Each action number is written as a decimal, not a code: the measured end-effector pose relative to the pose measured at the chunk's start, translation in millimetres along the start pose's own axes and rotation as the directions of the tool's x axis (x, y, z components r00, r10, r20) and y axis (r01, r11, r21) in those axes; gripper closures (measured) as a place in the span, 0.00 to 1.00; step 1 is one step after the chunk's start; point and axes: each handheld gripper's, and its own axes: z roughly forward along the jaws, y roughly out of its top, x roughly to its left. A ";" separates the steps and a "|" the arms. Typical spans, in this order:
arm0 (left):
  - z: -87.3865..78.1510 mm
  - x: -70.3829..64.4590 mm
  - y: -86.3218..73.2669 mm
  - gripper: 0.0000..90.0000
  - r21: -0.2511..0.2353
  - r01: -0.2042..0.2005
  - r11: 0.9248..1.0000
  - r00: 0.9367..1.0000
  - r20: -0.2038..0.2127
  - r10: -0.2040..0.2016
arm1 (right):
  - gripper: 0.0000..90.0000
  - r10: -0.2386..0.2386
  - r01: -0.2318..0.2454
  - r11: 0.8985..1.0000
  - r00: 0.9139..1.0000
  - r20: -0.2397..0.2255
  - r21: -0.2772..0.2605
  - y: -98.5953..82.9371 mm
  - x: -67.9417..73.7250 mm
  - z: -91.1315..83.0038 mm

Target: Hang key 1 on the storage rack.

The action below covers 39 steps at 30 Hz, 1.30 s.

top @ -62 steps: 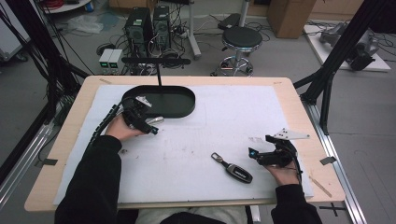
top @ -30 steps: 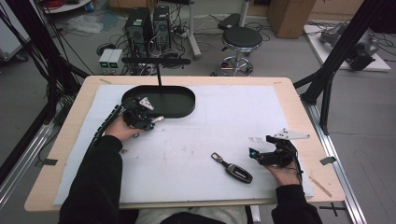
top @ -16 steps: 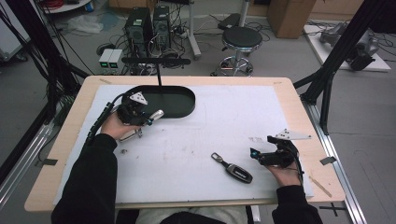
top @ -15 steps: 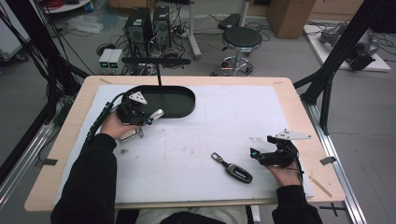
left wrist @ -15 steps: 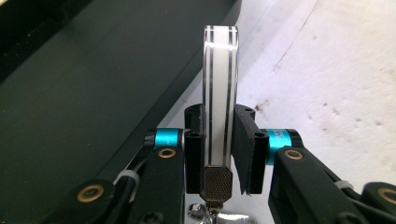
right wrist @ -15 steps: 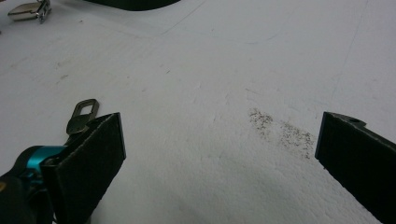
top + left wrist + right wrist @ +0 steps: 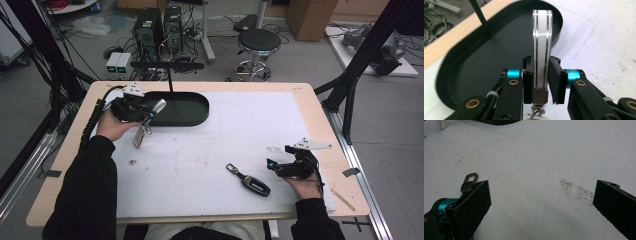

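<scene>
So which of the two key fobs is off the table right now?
The white and silver key fob, clamped in the left gripper over the rim of the black tray. The dark key fob lies flat on the white mat, untouched.

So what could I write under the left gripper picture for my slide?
The left gripper pinches a white key fob just above the black tray.

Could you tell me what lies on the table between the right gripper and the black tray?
The high view shows bare white mat between the right gripper and the black tray; the dark key fob lies nearer the person.
</scene>
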 end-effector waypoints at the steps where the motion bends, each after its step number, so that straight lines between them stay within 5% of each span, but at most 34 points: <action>1: -2.3 0.9 3.7 0.84 0.000 0.003 1.000 1.000 -0.005 -0.003 | 0.01 -0.003 0.003 1.000 1.000 0.002 -0.004 0.0 -0.5 0.1; 16: -18.2 10.9 37.2 0.84 -0.026 0.007 1.000 0.998 -0.057 -0.009 | 0.01 0.005 -0.005 1.000 1.000 -0.004 -0.011 -0.5 -1.3 -1.6; 33: -27.3 17.5 77.5 0.84 -0.047 -0.057 0.997 0.995 -0.087 0.052 | 0.01 0.003 -0.003 1.000 1.000 -0.004 -0.007 -1.6 -2.2 -1.7; 39: -33.9 21.5 81.1 0.84 -0.132 -0.095 0.987 0.987 -0.143 0.076 | 0.01 0.011 -0.011 1.000 1.000 -0.003 -0.009 -1.6 -2.0 -1.9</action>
